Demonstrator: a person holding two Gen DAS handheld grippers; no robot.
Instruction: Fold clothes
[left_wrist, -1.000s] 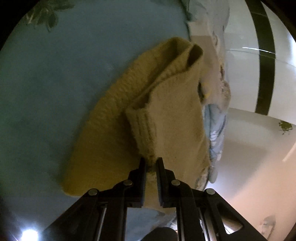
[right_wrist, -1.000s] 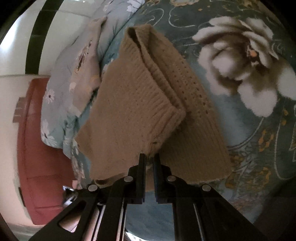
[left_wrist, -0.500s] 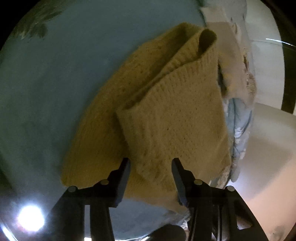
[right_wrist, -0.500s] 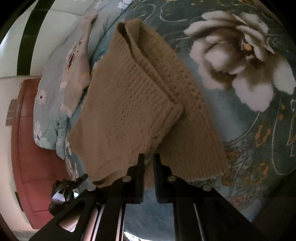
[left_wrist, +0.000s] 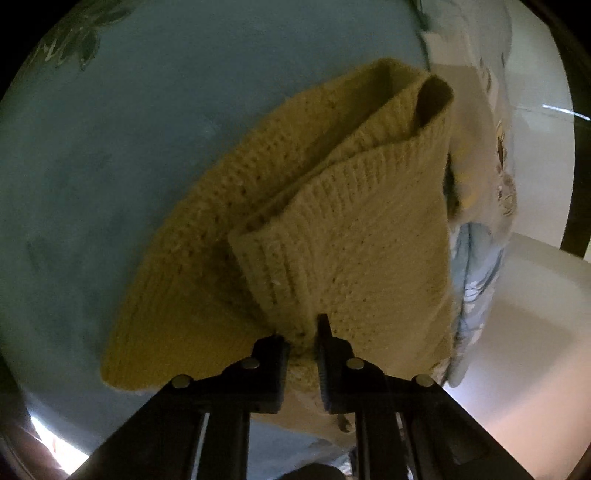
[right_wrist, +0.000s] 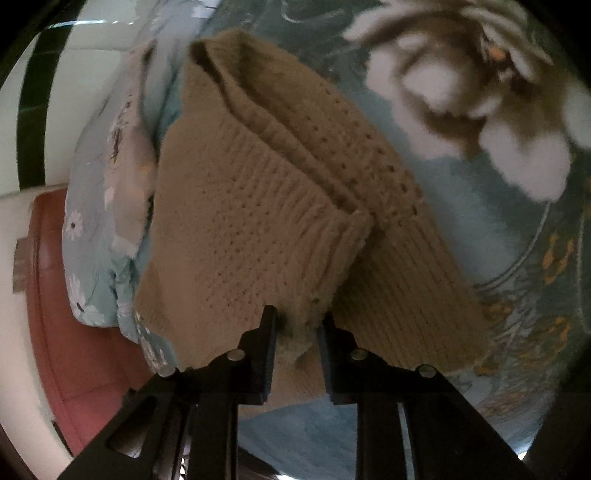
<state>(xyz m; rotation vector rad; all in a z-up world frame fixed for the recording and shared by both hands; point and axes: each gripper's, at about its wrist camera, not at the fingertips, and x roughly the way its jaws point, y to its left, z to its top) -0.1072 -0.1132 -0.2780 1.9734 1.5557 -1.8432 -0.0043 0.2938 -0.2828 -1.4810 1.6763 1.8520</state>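
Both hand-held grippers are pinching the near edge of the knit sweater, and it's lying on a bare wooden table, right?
Not quite. The left hand-held gripper and right hand-held gripper do pinch the near edge of the knit sweater, but it lies on a blue floral bedspread, not a bare wooden table. The right wrist view shows the flower print plainly.

The left hand-held gripper (left_wrist: 302, 334) pinches the near corner of a folded yellow knit (left_wrist: 332, 229), its jaws close together with fabric bunched between them. The knit lies doubled on a blue-green bed (left_wrist: 110, 166). A pale printed garment (left_wrist: 491, 147) lies just beside its right edge.
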